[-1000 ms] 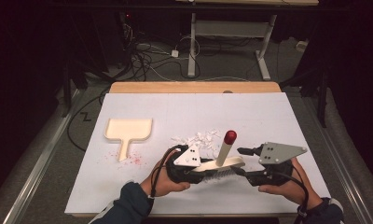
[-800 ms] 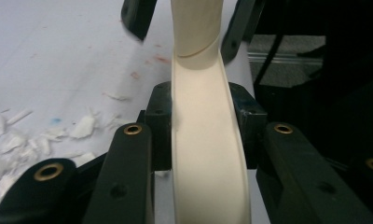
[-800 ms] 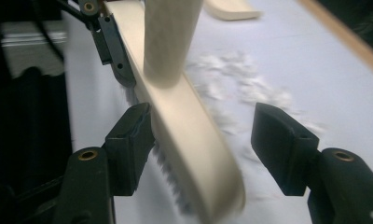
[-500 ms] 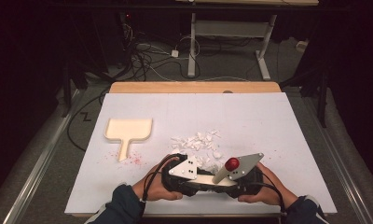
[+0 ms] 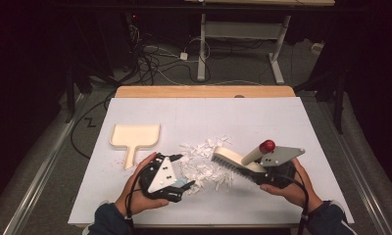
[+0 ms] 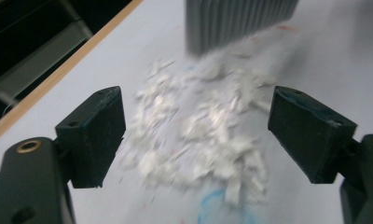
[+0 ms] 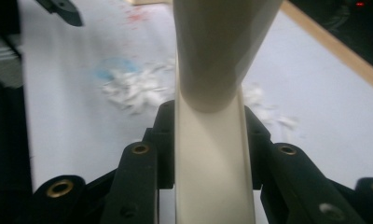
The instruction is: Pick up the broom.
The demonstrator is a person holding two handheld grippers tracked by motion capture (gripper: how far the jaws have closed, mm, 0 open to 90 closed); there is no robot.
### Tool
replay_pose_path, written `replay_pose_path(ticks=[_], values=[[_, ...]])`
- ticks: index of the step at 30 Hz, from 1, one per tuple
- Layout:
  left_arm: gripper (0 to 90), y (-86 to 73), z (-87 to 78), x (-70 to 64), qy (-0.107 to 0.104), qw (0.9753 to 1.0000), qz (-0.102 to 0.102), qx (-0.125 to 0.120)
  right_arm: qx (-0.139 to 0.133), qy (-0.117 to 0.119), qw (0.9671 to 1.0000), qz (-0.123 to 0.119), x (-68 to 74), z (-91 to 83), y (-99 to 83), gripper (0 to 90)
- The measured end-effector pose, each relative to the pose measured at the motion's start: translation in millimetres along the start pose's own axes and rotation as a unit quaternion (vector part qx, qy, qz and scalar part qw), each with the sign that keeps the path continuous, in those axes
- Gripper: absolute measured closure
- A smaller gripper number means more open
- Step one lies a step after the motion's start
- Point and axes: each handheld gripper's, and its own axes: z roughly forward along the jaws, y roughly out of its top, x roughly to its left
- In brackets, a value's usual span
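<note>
The right gripper (image 5: 262, 172) is clamped on the cream handle of a hand brush (image 5: 235, 161), bristles hovering at the near edge of the shredded paper scraps (image 5: 204, 166). The left gripper (image 5: 182, 171), jaws spread and empty, sits just across that pile. A fast stroke could scatter scraps past the open jaws, or the handle might twist in the grip. The dustpan (image 5: 134, 137) lies well beyond the left gripper, too far to catch anything.

brush (image 5: 238, 162): smooth cream plastic with a slight sheen, grey bristles, glossy red knob
scraps (image 5: 204, 166): white paper, torn and rough-edged
dustpan (image 5: 134, 137): matt cream plastic
table cover (image 5: 199, 117): matt white sheet
table edge (image 5: 204, 91): light wood
</note>
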Motion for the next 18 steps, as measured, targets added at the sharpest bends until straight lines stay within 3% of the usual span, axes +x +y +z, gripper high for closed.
replay_pose_path(ticks=[4, 5, 7, 9, 15, 18], values=[[18.0, -31.2, -10.9, 6.8, 0.043, 0.9984, -0.027, 0.024, -0.004, -0.035, 0.999, 0.028, -18.1, -6.7, -3.5, 67.4], [18.0, -31.2, -10.9, 6.8, 0.043, 0.9984, -0.027, 0.024, -0.002, -0.044, 0.9984, 0.035, -21.5, -8.0, -4.7, 67.4], [18.0, -49.7, -21.6, 11.0, 0.056, 0.9964, -0.049, 0.042, -0.002, -0.06, 0.9972, 0.045, -27.7, -10.4, -7.4, 67.4], [18.0, -54.4, -25.6, 12.2, 0.062, 0.9957, -0.052, 0.045, 0.0, -0.073, 0.9959, 0.053, -32.3, -12.3, -9.9, 67.4], [17.9, -83.6, -40.4, 12.9, 0.104, 0.9881, -0.093, 0.066, -0.001, -0.102, 0.9924, 0.068, -43.4, -15.3, -14.0, 67.5], [17.9, -88.2, -40.6, 11.9, 0.111, 0.9871, -0.092, 0.069, -0.003, -0.113, 0.991, 0.073, -46.1, -14.7, -15.0, 67.5]])
